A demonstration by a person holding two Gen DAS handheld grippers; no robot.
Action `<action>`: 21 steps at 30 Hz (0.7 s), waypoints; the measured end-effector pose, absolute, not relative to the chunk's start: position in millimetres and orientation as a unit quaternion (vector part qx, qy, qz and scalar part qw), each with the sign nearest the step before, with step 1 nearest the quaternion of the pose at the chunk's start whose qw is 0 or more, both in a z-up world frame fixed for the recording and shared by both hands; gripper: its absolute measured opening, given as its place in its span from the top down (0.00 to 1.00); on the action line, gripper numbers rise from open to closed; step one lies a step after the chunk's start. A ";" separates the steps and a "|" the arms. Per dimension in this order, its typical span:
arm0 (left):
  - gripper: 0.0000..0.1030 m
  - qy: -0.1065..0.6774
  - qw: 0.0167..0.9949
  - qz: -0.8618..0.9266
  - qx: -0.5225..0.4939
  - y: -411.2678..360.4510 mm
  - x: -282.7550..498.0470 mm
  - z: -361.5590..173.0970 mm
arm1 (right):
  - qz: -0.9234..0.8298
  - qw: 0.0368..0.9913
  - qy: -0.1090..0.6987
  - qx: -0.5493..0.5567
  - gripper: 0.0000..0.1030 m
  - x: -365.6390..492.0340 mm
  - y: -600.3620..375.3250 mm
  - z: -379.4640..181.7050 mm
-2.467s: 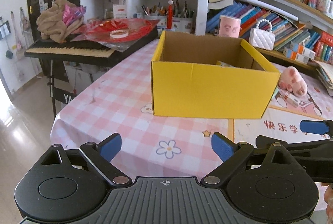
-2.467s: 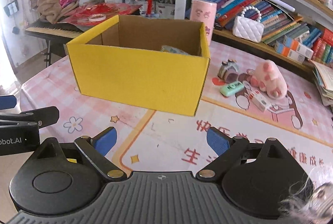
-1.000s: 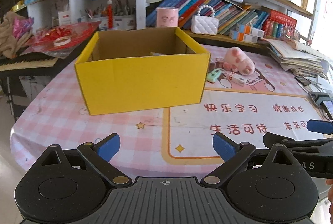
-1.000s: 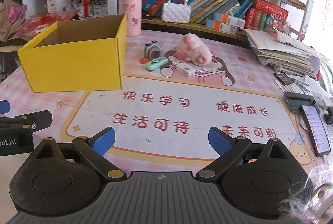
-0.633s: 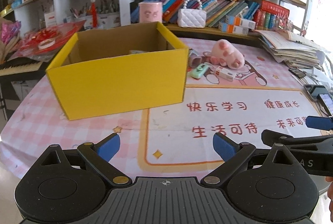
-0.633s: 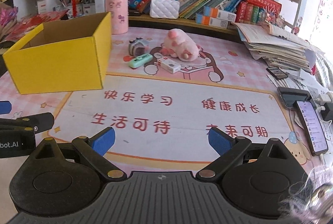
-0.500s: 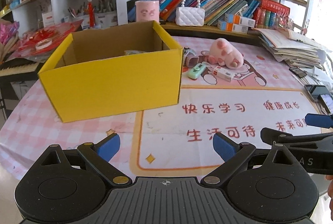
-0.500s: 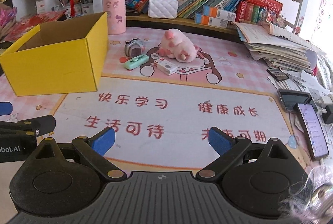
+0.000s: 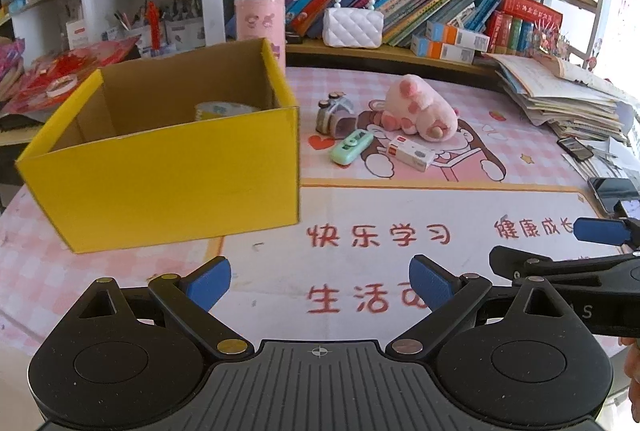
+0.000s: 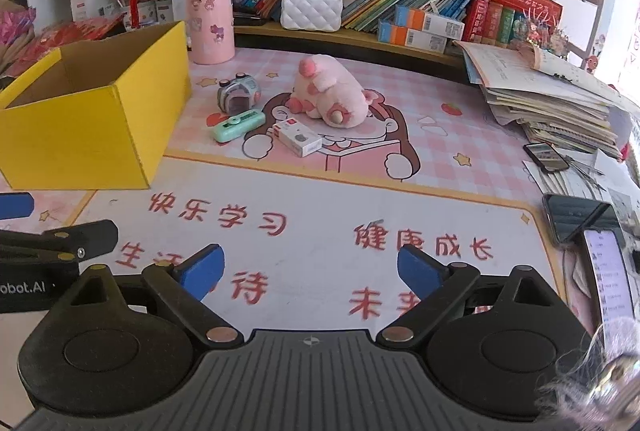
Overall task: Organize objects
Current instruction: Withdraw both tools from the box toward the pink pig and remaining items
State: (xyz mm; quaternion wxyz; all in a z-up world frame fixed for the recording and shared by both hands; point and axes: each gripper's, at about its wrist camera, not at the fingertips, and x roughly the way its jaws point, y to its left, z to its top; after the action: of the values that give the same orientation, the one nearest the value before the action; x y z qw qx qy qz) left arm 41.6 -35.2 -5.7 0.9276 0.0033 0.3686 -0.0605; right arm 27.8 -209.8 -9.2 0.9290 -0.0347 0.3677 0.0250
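Observation:
An open yellow cardboard box [image 9: 172, 175] [image 10: 92, 123] stands on the left of the table with a roll of tape [image 9: 222, 109] inside. To its right lie a pink plush pig [image 9: 420, 109] [image 10: 332, 91], a small toy camera [image 9: 335, 113] [image 10: 239, 93], a mint green device [image 9: 351, 147] [image 10: 239, 125] and a small white box [image 9: 411, 153] [image 10: 299, 137]. My left gripper [image 9: 320, 277] is open and empty above the mat's near part. My right gripper [image 10: 310, 265] is open and empty, well short of the small objects.
A pink cylinder [image 10: 210, 21] and a white quilted handbag [image 10: 311, 9] stand at the back by bookshelves. A stack of papers [image 10: 548, 99] and phones [image 10: 576, 215] lie at the right edge. The table mat [image 10: 320, 207] spreads in front.
Both grippers have swung to the right, so the yellow box has slid left in both views and the small objects sit nearer the centre. Both stay open.

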 end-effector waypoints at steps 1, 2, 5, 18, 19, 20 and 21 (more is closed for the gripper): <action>0.05 0.370 0.927 -0.060 0.003 -38.6 44.4 -6.4 | 0.027 0.929 0.369 -0.035 0.09 32.0 -213.8 -9.8; 0.05 0.371 0.927 -0.058 0.002 -42.4 47.7 -7.2 | 0.030 0.928 0.370 -0.035 0.09 35.5 -216.7 -10.3; 0.05 0.374 0.926 -0.052 -0.001 -51.8 55.9 -9.5 | 0.042 0.926 0.374 -0.038 0.14 46.7 -225.8 -12.7; 0.06 0.379 0.925 -0.031 0.009 -90.7 75.7 -11.6 | 0.123 0.920 0.372 -0.031 0.47 98.1 -258.9 -22.3; 0.06 0.379 0.925 -0.029 0.011 -92.2 76.1 -11.4 | 0.135 0.920 0.366 -0.035 0.47 104.1 -259.6 -22.9; 0.06 0.379 0.925 -0.026 0.013 -93.7 76.5 -11.0 | 0.145 0.921 0.360 -0.040 0.47 109.0 -259.7 -23.6; 0.06 0.378 0.926 -0.023 0.014 -94.9 77.2 -10.3 | 0.154 0.921 0.355 -0.045 0.47 115.7 -259.6 -24.5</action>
State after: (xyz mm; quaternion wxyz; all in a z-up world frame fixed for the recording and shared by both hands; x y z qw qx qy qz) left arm 77.2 -94.9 -10.3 0.9255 0.0143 0.3778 -0.0230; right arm 115.7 -259.6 -24.5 0.9212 -0.0453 0.3545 0.1541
